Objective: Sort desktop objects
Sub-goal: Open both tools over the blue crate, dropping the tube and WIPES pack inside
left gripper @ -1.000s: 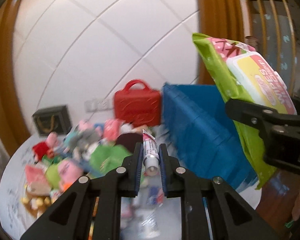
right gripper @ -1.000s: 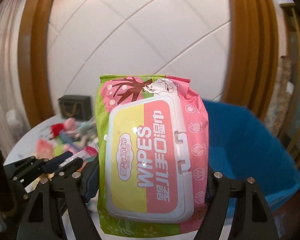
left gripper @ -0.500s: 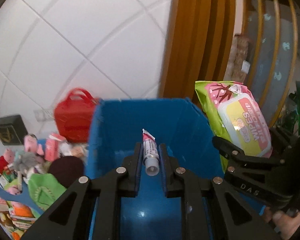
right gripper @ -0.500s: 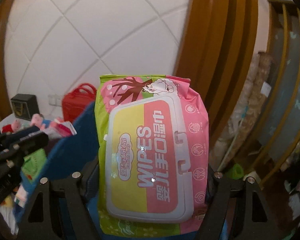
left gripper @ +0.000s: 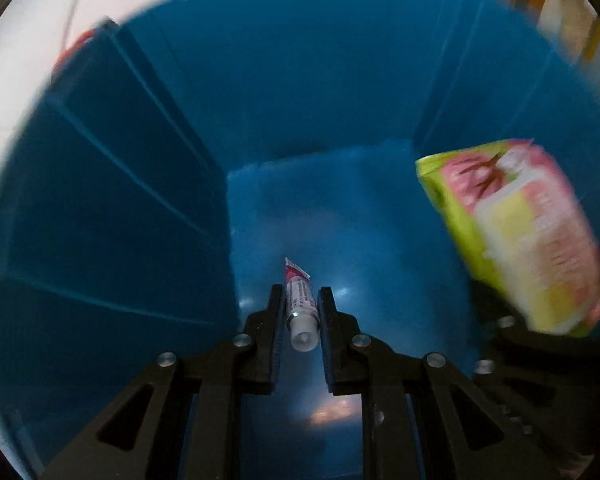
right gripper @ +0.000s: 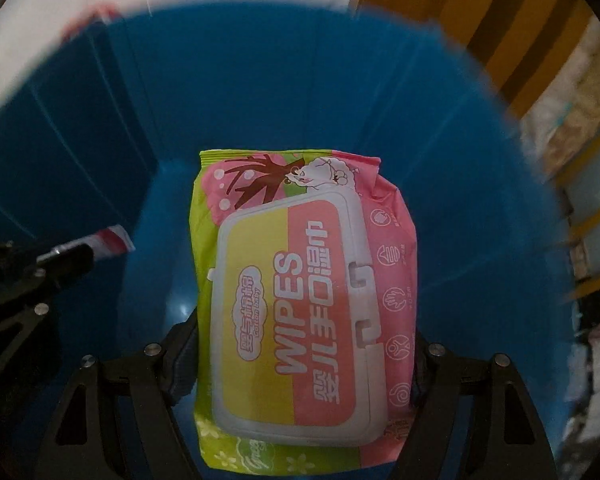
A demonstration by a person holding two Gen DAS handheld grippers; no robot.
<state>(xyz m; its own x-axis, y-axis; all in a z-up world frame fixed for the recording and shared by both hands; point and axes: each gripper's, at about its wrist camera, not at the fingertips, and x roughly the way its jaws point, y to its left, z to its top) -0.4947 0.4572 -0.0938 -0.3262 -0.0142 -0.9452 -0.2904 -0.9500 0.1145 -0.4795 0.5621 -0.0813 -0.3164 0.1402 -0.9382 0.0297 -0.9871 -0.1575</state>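
Observation:
My left gripper (left gripper: 299,300) is shut on a small white and pink tube (left gripper: 299,300), cap toward the camera, held inside the blue bin (left gripper: 284,80) above its floor. My right gripper (right gripper: 300,344) is shut on a green and pink pack of wipes (right gripper: 300,300), also held down inside the same blue bin (right gripper: 260,92). The wipes pack shows blurred at the right of the left wrist view (left gripper: 516,236). The tube's tip and the left gripper show at the left edge of the right wrist view (right gripper: 112,242).
The bin's walls surround both grippers on all sides. White tiled wall (left gripper: 40,40) shows above the rim at the left. Wooden door frame (right gripper: 480,12) and clutter lie beyond the rim at the right.
Both grippers have moved from above the bin's rim down into the bin, each keeping its hold. The table and toys have left the view.

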